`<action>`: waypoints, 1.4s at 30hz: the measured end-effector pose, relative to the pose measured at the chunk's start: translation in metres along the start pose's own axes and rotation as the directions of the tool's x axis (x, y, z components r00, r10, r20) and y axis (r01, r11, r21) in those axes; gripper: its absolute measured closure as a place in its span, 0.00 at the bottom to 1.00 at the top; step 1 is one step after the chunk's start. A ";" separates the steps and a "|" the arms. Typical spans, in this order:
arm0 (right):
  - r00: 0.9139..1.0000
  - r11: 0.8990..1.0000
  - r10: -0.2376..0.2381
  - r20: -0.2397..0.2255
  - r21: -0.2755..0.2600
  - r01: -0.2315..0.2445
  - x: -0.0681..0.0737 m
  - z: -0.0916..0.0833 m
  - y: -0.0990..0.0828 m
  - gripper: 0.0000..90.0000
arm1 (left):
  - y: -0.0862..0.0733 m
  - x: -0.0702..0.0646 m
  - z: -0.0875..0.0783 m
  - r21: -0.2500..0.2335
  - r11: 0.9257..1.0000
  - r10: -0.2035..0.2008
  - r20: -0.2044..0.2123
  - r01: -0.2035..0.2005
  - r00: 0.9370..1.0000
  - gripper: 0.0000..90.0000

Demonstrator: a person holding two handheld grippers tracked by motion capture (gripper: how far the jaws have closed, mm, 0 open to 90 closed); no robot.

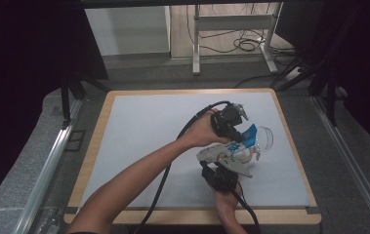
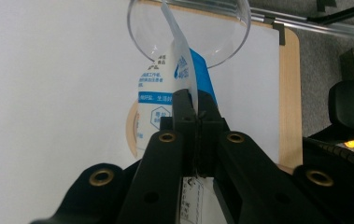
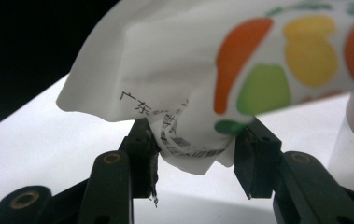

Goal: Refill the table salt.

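The left gripper (image 2: 196,122) has its jaws pressed together on the top edge of a pouch (image 1: 224,150), tipped over the clear cup (image 1: 265,139) at the bench's (image 1: 138,141) three o'clock, while the right gripper (image 3: 195,154) pinches the pouch's crumpled bottom. If the mouth drifts off the rim, contents could spill, or the light cup could topple. Only the grippers' cables lie near; nothing blocks the way.

- Bare forearms, no sleeves showing in the high view.
- Left gripper (image 1: 243,127): black body, thick black cable trailing back along the arm.
- Right gripper (image 1: 243,155): black body, grey three-cornered plate on top, black cable.
- Black angular jaws with brass-ringed screw holes; square black pads (image 3: 143,148) at the tips.
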State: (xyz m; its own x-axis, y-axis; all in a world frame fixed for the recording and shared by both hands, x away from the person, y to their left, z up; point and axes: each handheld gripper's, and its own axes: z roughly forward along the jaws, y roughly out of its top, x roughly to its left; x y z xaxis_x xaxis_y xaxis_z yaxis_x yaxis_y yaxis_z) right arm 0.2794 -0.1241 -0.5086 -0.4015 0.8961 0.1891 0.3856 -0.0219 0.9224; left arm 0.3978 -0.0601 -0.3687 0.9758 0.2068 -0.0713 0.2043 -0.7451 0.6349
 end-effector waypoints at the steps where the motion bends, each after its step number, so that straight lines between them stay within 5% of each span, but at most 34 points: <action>1: 1.000 1.000 -0.010 0.001 0.010 0.010 -0.001 0.000 -0.002 0.61 | -0.002 0.000 -0.003 -0.008 1.000 -0.005 -0.004 0.005 1.000 1.00; 9: 0.999 0.998 -0.031 0.017 0.048 0.030 -0.006 -0.001 -0.005 0.59 | -0.013 0.001 -0.015 -0.053 0.998 -0.025 -0.012 0.024 1.000 1.00; 30: 0.997 0.997 -0.059 0.041 0.050 0.057 -0.017 -0.009 -0.011 0.56 | -0.031 0.008 -0.028 -0.121 0.991 -0.061 -0.020 0.059 0.998 1.00; 42: 0.997 0.995 -0.082 0.016 0.064 0.081 -0.027 -0.016 -0.016 0.47 | -0.057 0.008 -0.046 -0.213 0.972 -0.108 -0.047 0.095 0.993 1.00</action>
State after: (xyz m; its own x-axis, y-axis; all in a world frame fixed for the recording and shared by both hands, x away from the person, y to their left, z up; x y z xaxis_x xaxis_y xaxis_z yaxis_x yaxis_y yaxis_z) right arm 0.2710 -0.1546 -0.5232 -0.4182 0.9019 0.1077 0.4047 0.0789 0.9110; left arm 0.3901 0.0129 -0.3696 0.9432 0.3159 -0.1028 0.2751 -0.5695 0.7746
